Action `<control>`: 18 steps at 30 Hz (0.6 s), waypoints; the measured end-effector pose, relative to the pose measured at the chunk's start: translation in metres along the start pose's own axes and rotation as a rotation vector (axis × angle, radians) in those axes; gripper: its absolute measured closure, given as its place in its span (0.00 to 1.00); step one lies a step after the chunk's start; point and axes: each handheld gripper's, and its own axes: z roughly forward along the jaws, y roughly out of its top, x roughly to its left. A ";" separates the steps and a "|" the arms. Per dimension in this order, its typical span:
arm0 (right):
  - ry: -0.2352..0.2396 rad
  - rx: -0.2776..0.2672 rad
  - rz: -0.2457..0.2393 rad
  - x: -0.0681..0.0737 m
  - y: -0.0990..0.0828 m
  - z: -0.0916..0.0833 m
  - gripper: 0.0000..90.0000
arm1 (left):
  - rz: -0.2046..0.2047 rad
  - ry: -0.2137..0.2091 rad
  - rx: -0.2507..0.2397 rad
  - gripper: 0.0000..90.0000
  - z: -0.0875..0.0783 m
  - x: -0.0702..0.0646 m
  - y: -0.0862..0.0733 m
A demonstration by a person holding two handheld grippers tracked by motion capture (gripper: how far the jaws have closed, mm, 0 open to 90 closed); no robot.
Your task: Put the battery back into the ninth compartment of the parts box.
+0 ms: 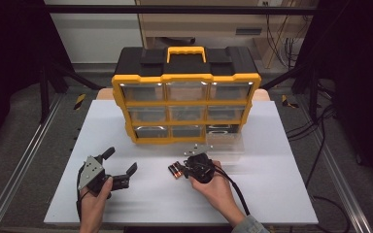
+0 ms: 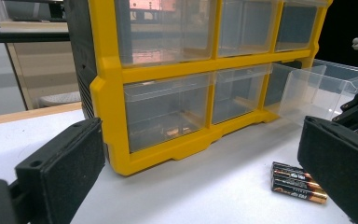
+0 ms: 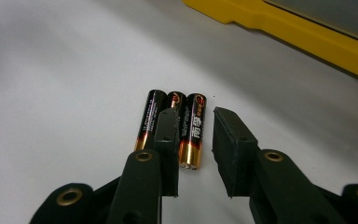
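High view / cabinet: yellow-framed drawer organiser (image 1: 186, 104) at upper centre of the white table (image 1: 126, 204); its lower-right clear drawer (image 1: 226, 144) is pulled out.
High view / right gripper (image 1: 187, 167): just below centre, tips over the AAA batteries (image 1: 176, 170).
High view / left gripper (image 1: 121, 167): lower left, jaws spread wide, nothing between them.
Left gripper view: batteries (image 2: 298, 182) lie loose at lower right, well clear of its pads (image 2: 70, 172); drawer (image 2: 321, 91) at right edge.
Right gripper view: three batteries (image 3: 170, 126) side by side at centre; jaws narrowed around the nearest cell, a gap visible on one side, so not yet clamped.
Step advice: judged a single-cell pick. Centre the pads on one battery's middle, keep the neighbour outside the left pad, then close fully before lifting towards the drawer.
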 end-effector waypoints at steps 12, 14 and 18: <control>-0.001 0.038 0.000 0.001 -0.003 0.011 0.84 | -0.001 -0.008 0.001 0.01 0.001 -0.001 0.000; -0.007 0.053 0.013 0.001 -0.003 0.012 0.84 | -0.001 -0.008 0.001 0.01 0.001 -0.001 0.000; -0.025 0.058 0.007 0.000 -0.004 0.015 0.84 | -0.003 -0.007 0.001 0.01 0.001 -0.001 0.000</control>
